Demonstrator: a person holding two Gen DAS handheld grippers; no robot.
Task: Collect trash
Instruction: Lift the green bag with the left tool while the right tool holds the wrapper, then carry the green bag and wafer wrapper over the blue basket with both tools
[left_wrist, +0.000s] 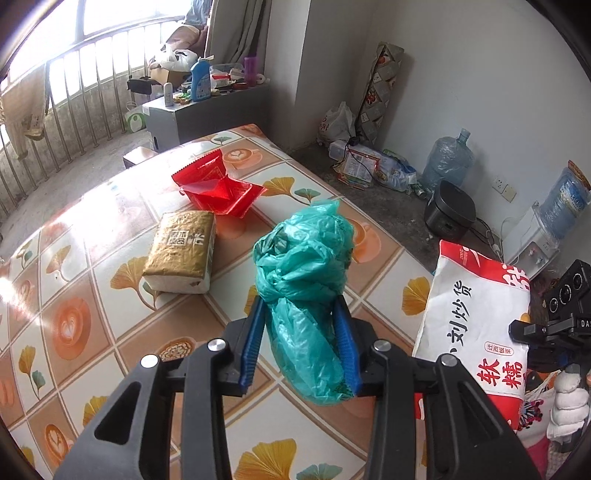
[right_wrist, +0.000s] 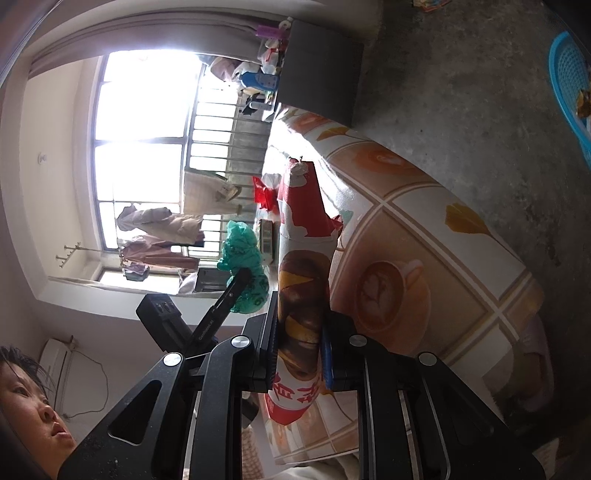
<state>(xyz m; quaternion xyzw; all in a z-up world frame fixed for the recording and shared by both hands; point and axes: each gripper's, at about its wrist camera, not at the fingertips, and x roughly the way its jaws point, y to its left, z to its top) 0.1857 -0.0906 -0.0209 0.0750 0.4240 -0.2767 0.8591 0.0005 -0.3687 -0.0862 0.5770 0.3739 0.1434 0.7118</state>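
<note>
My left gripper (left_wrist: 301, 306) is shut on a crumpled green plastic bag (left_wrist: 303, 258) and holds it above the patterned table (left_wrist: 92, 295). The bag also shows in the right wrist view (right_wrist: 243, 254). My right gripper (right_wrist: 301, 328) is shut on a red and white snack bag (right_wrist: 301, 295), held edge-on beside the table; that bag shows in the left wrist view (left_wrist: 476, 317) at the right. A red plastic wrapper (left_wrist: 218, 184) and a gold tissue pack (left_wrist: 183, 254) lie on the table beyond the green bag.
A grey cabinet (left_wrist: 207, 110) with bottles stands past the table's far end. On the floor at the right are a black cooker (left_wrist: 448, 210), water jugs (left_wrist: 447, 162) and bags. A blue basket (right_wrist: 570, 85) sits on the floor in the right wrist view.
</note>
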